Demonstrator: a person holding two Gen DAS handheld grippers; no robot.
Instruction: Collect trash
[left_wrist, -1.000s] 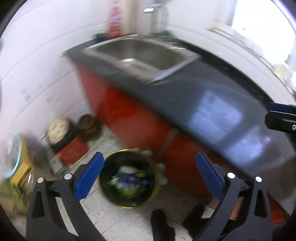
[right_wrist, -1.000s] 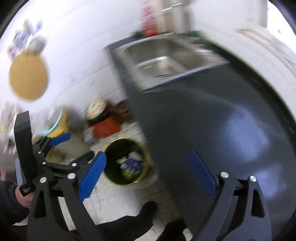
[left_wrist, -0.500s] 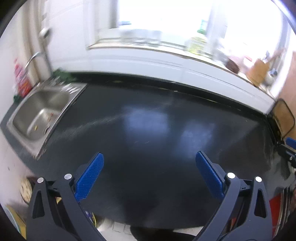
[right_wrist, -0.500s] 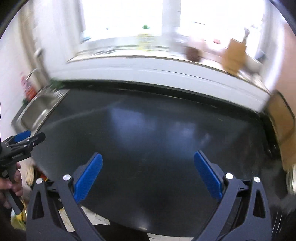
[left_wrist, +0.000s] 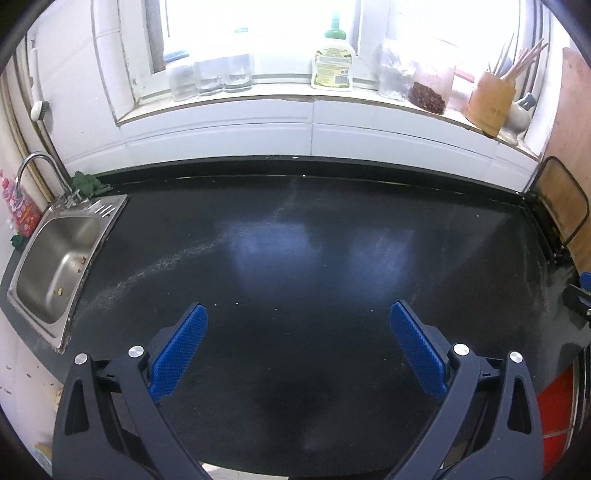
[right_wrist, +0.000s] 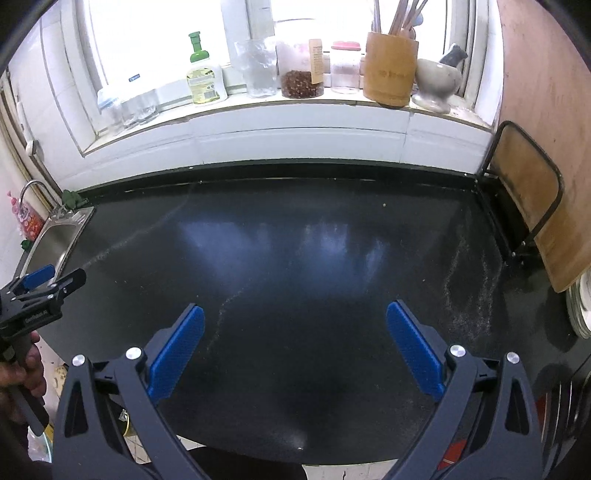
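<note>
Both grippers hang over a dark bench (left_wrist: 295, 258) with their jaws spread wide and nothing between them: the left gripper (left_wrist: 299, 345) and the right gripper (right_wrist: 295, 343) each show two blue pads well apart with only bare black surface in the gap. No piece of trash shows on the bench in either view; what remains there is a faint pale streak of dust or crumbs (left_wrist: 166, 264) running diagonally from near the sink (left_wrist: 55, 258) toward the middle, and a similar gritty scatter (right_wrist: 469, 295) toward the right end, too fine for a two-finger pinch. No bin can be made out with certainty, so where the collected trash sits cannot be told from here. The bottles, jars and utensil holder (right_wrist: 389, 72) on the windowsill (left_wrist: 295, 105) look like kitchen stock standing in order, not rubbish. A few small specks lie in the sink basin, too small to identify. Judging by the cleared surface and the empty grippers, the collecting looks finished or very nearly so, with at most a check of the sink and the bench's right end left to do.
</note>
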